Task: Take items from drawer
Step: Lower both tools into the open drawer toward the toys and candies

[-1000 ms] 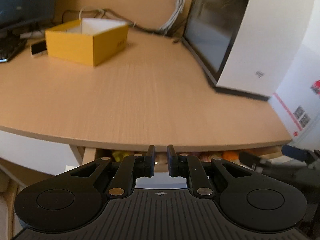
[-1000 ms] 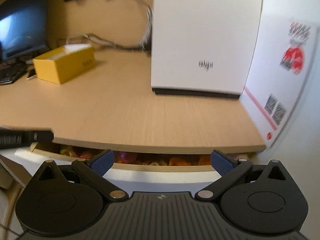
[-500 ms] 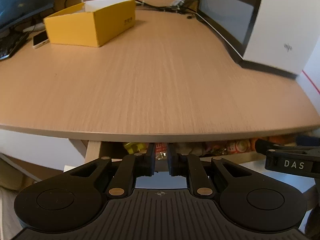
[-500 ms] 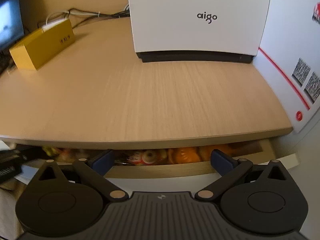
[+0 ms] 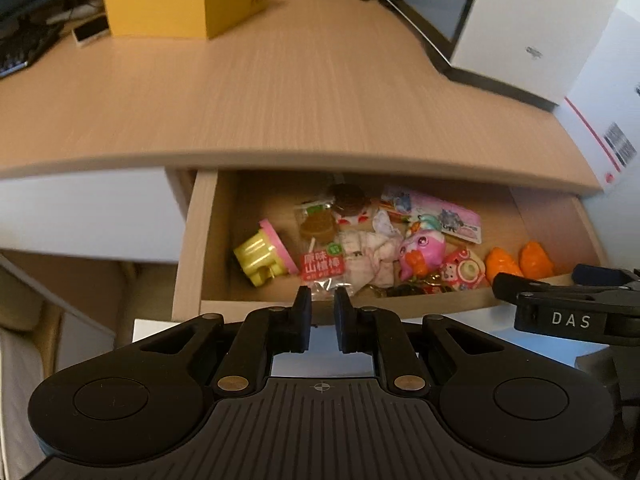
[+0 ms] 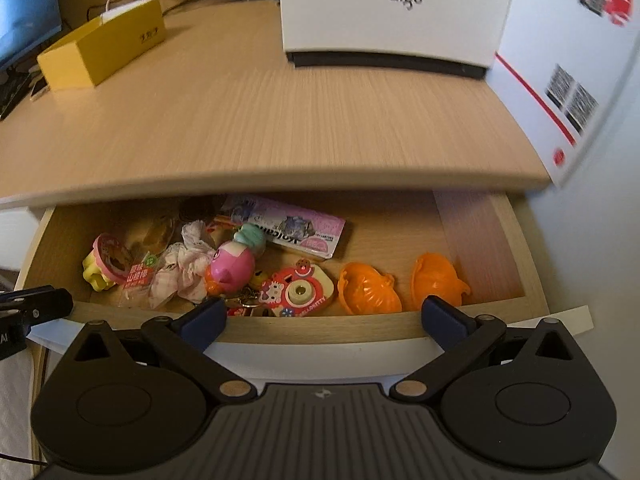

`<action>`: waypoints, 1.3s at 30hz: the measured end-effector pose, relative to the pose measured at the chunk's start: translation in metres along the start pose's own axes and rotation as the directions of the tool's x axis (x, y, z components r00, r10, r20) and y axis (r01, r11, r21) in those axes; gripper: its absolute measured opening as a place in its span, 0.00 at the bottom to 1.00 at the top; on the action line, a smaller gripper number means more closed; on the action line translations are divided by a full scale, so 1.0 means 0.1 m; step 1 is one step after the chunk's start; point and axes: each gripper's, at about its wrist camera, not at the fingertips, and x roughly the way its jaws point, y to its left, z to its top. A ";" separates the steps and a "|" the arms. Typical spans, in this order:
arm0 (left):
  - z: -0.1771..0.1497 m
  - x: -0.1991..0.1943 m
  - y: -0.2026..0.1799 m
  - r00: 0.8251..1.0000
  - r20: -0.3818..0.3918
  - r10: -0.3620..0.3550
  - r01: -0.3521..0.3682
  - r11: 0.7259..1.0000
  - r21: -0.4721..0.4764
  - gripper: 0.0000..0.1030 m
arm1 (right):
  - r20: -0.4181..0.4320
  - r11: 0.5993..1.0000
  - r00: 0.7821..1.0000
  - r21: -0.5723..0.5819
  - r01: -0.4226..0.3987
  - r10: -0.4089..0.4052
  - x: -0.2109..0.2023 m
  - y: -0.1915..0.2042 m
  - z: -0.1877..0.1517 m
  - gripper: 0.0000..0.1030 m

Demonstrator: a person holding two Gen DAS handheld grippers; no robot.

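Note:
The wooden drawer (image 5: 196, 240) (image 6: 320, 328) under the desk stands pulled out. Inside lie a yellow-and-pink toy (image 5: 264, 258) (image 6: 102, 264), a red snack packet (image 5: 324, 266), crumpled cloth (image 5: 372, 258), a pink fish toy (image 6: 232, 266), a red camera toy (image 6: 298, 290), two orange shells (image 6: 368, 288) and a pink card pack (image 6: 296, 232). My left gripper (image 5: 322, 304) sits at the drawer's front edge, fingers almost together with nothing visible between them. My right gripper (image 6: 324, 314) is open wide over the front edge, just in front of the camera toy and the shells.
On the light wood desk top (image 6: 280, 120) stand a yellow open box (image 5: 188, 8), a white aigo case (image 6: 392, 12) and a white carton with a red stripe (image 6: 560, 60). A keyboard (image 5: 20, 52) and a phone (image 5: 90, 32) lie at far left.
The drawer has come out from a narrow slit to wide open, showing its contents. Both grippers have moved back and up and now look down into it. Finger spacing is unchanged.

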 end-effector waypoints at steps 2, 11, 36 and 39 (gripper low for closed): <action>-0.09 -0.06 0.00 1.000 0.001 -0.009 0.009 1.000 0.021 0.14 | -0.014 1.000 1.000 -0.011 -0.004 0.004 -0.08 0.01 -0.08 1.00; -0.30 -0.20 0.06 0.998 -0.017 -0.062 0.063 0.996 0.055 0.14 | -0.013 1.000 1.000 -0.021 -0.011 0.011 -0.32 0.04 -0.43 1.00; 0.33 0.18 0.08 0.960 -0.223 -0.171 0.195 0.976 0.091 0.14 | 0.093 0.987 0.989 -0.121 -0.105 0.117 -0.83 -0.17 -0.21 0.90; 0.43 0.49 -0.01 0.935 -0.313 -0.167 0.205 0.974 0.093 0.14 | 0.057 0.963 0.991 -0.247 -0.107 0.125 -0.63 -0.16 -0.08 0.90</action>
